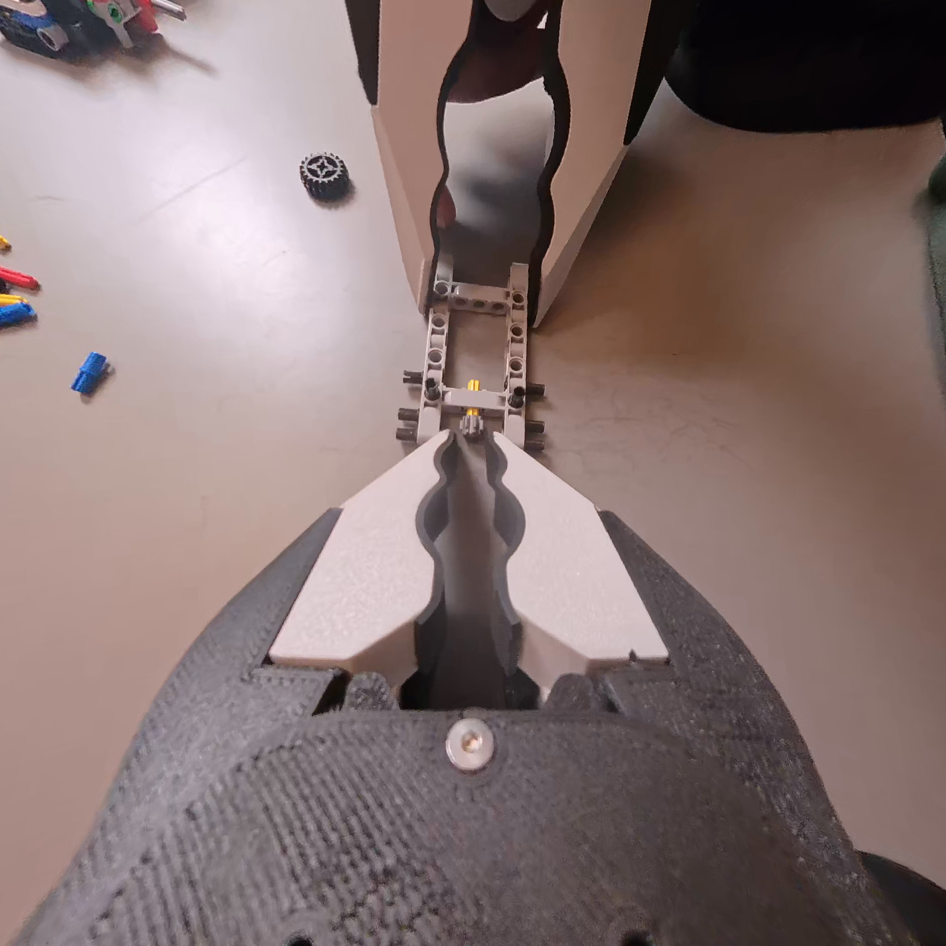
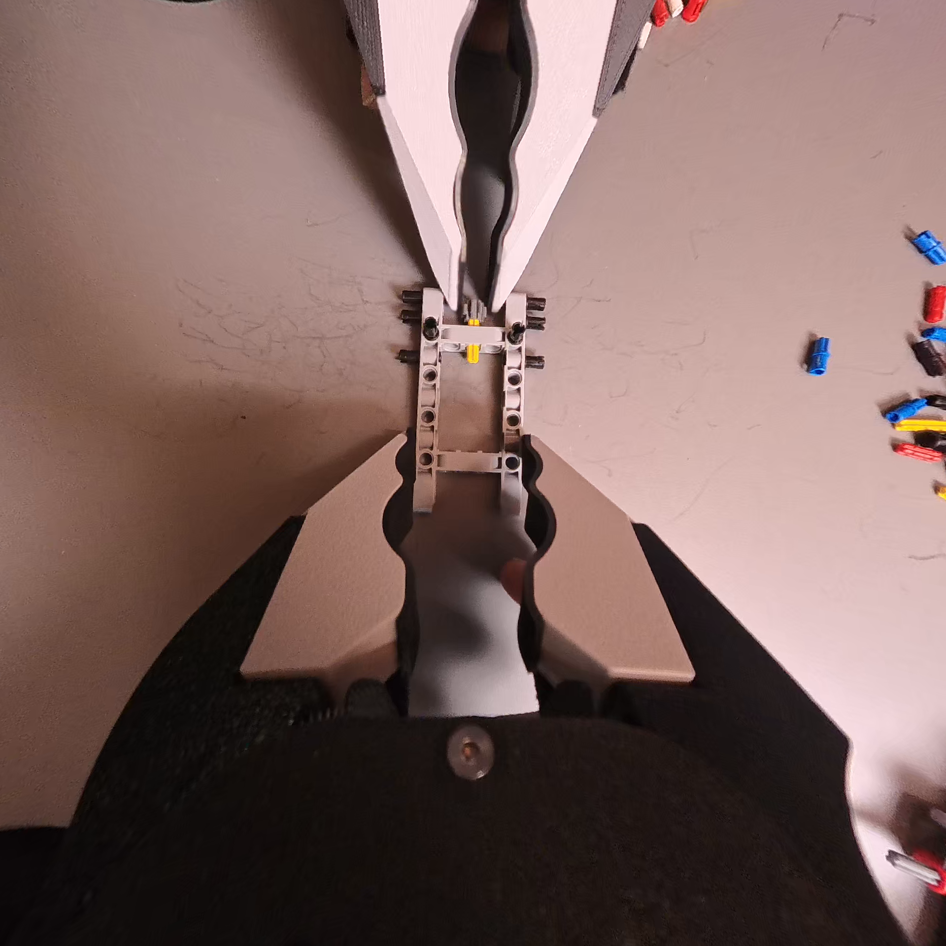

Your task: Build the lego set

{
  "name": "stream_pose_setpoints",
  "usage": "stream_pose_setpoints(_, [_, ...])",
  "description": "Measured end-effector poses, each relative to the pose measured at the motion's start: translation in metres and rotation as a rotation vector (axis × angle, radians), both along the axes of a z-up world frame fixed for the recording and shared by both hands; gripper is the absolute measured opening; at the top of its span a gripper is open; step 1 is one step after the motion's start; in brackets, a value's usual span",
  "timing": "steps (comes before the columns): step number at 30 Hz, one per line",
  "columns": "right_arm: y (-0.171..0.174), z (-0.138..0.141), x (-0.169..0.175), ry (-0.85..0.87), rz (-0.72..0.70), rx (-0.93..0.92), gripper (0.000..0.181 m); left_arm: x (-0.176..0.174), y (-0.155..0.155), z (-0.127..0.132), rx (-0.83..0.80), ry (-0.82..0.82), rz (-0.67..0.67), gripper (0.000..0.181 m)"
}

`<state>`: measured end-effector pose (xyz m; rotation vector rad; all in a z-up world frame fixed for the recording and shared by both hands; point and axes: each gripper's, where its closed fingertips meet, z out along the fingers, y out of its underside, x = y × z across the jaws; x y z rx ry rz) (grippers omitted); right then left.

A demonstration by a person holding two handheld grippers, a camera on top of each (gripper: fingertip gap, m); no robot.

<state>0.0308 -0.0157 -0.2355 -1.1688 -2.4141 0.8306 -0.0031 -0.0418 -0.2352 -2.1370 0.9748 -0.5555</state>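
Observation:
A grey lego frame (image 1: 434, 353) lies flat on the tan table, with black pins (image 1: 409, 424) sticking out of its sides and a yellow axle (image 1: 474, 384) through its cross beam. My left gripper (image 1: 473, 435) is shut on a small grey gear (image 1: 470, 425) that sits on the axle's near end. My right gripper (image 2: 467, 441) is shut on the opposite end of the frame (image 2: 427, 389), one finger on each side rail. The left gripper (image 2: 475, 306) comes in from the top of the right wrist view, pinching the gear (image 2: 475, 310). The right gripper (image 1: 478, 286) shows at the top of the left wrist view.
A black wheel (image 1: 326, 175) and a blue pin (image 1: 91, 372) lie left of the frame. Loose coloured pins (image 2: 919, 425) lie at the right in the right wrist view. A partly built model (image 1: 77, 25) sits far left. A dark sleeve (image 1: 819, 51) is at the far right. The left gripper's tips are roughly 5 cm from the right gripper's.

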Motion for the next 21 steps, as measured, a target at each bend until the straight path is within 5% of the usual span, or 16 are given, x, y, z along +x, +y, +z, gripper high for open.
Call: stream_pose_setpoints(21, [-0.0008,0.0003,0.0,0.009,-0.005,0.011,0.04,0.0025,0.0006,-0.0006,-0.011,-0.012,0.022,0.001])
